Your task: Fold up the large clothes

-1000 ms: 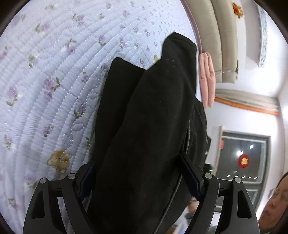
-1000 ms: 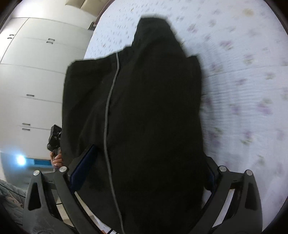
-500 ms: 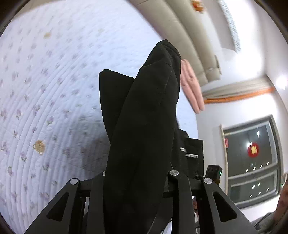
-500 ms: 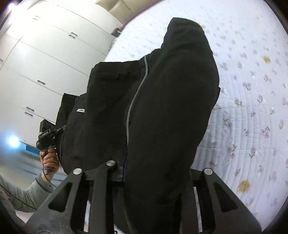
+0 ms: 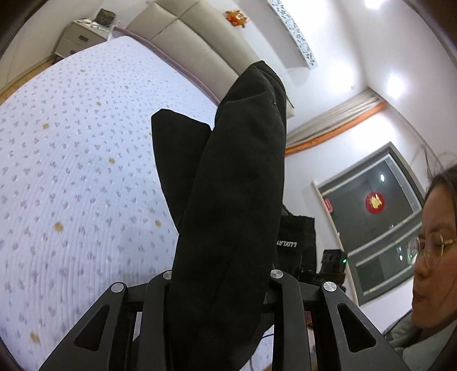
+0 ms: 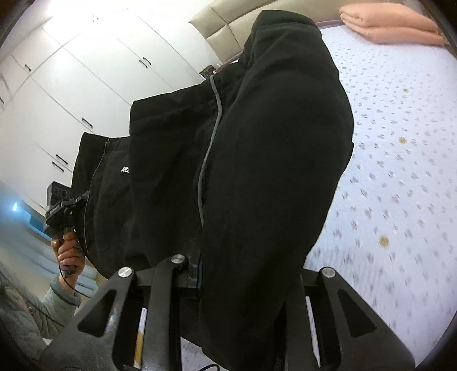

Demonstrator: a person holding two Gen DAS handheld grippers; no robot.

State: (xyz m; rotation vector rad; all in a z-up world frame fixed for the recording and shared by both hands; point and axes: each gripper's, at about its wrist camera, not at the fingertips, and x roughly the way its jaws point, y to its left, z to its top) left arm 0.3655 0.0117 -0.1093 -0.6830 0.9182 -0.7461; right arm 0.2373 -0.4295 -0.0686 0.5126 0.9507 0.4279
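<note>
Both grippers up in the air, and the black jacket (image 5: 228,199) hangs bunched between them above the quilted bedspread (image 5: 71,171) at nine o'clock. Left gripper (image 5: 221,285) clamped on thick fabric, right gripper (image 6: 240,274) likewise. Looks soft, bulky, fairly heavy; I'd grip near seams or hem, beside that grey zipper (image 6: 208,137).

below me is the bed (image 5: 74,177), covered by a pale lilac quilted spread (image 6: 400,177) with small purple flowers and a few tan spots. at its head end, near the padded beige headboard (image 5: 182,37), a folded pink blanket (image 6: 388,25) lies on the spread. the bed's edges are partly hidden.
</note>
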